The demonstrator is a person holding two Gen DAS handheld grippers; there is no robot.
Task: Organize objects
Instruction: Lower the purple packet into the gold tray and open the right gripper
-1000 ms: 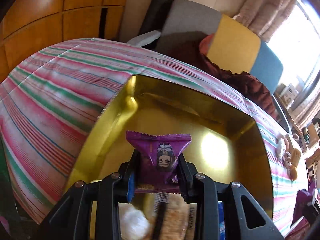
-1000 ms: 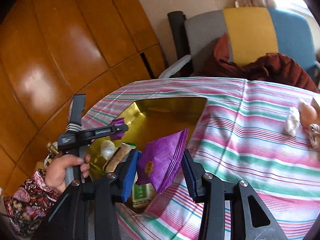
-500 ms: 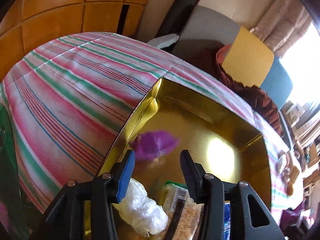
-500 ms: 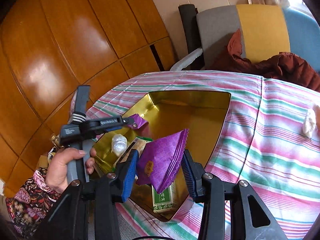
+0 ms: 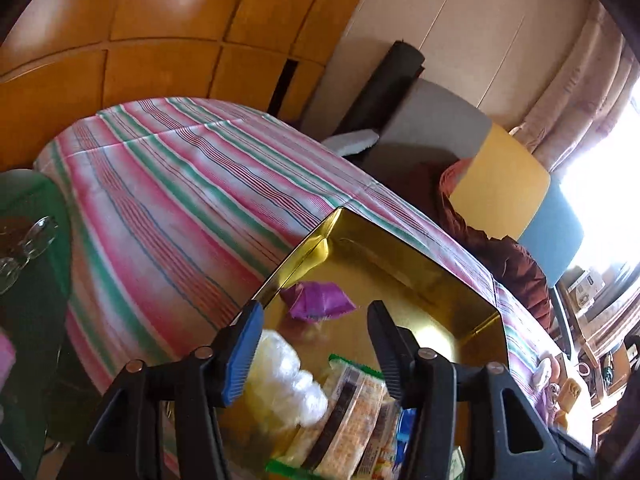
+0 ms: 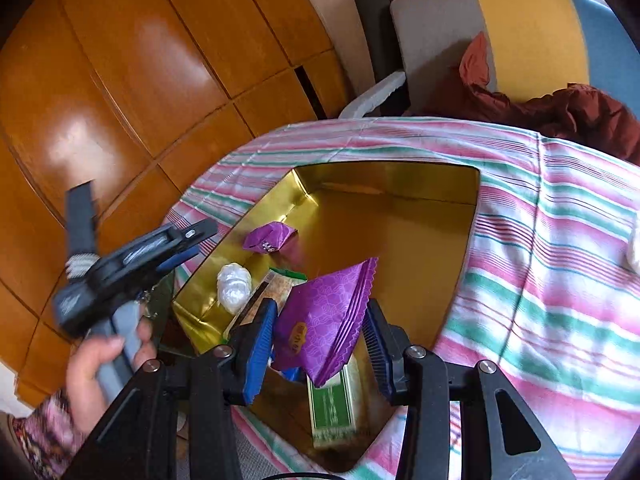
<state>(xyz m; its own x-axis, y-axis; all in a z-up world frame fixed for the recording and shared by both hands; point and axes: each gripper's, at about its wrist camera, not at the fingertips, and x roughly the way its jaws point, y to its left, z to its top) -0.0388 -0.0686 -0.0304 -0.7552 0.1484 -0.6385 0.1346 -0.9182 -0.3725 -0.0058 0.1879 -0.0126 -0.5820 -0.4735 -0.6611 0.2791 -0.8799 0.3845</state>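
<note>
Now the small purple packet (image 5: pixel 318 301) lies loose on the floor of the gold tray (image 5: pixel 436 280) on the striped worktop (image 5: pixel 168 200); left tongs (image 5: pixel 316 344) gape empty above it. Right tongs (image 6: pixel 320 340) clamp a larger purple sachet (image 6: pixel 324 320) over the tray's near end.

Striped tablecloth (image 5: pixel 168 208), wooden wall panels (image 6: pixel 132 80), grey-yellow-blue chair (image 6: pixel 520 36), rust-red cloth (image 6: pixel 568 112), curtain (image 5: pixel 580 112)
</note>
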